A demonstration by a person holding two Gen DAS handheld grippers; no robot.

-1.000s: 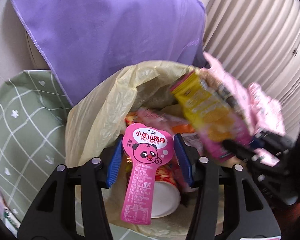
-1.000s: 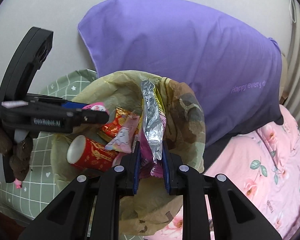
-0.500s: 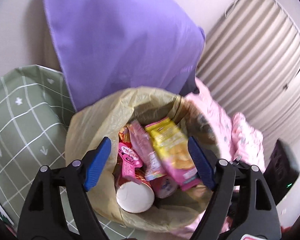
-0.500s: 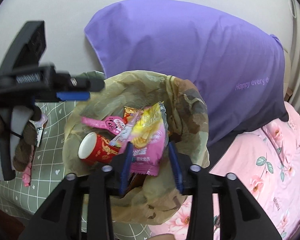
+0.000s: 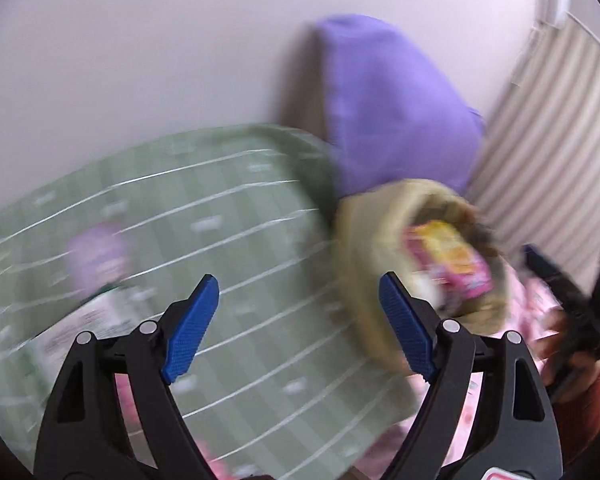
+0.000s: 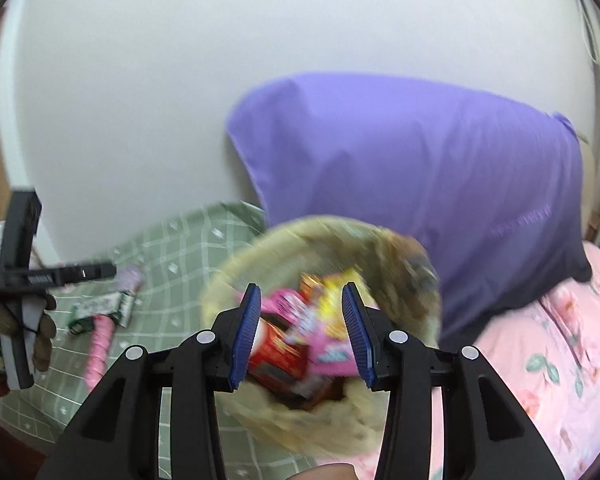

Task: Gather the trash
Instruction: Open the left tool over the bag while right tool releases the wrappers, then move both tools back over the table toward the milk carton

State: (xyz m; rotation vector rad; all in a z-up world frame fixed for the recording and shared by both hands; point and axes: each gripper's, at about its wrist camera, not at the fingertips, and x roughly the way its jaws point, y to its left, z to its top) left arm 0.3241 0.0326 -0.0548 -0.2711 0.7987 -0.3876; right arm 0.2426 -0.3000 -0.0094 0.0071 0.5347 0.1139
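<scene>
A yellowish trash bag stands open on the bed, holding a yellow-pink snack packet, a red paper cup and other wrappers. My right gripper hangs open just above its mouth with nothing between the fingers. My left gripper is over the green checked blanket, left of the bag; its jaws are opening and empty. Blurred ahead of it lie a purple wrapper and a white-green wrapper. The right wrist view shows these beside a pink wrapper under the left gripper.
A large purple pillow leans on the white wall behind the bag. Pink floral bedding lies to the right. A ribbed curtain hangs at the far right. A gloved hand holds the left gripper.
Both grippers opened and dropped their packets into the bag. The left one then swung left over the green blanket. The right one drew back and up a little.
</scene>
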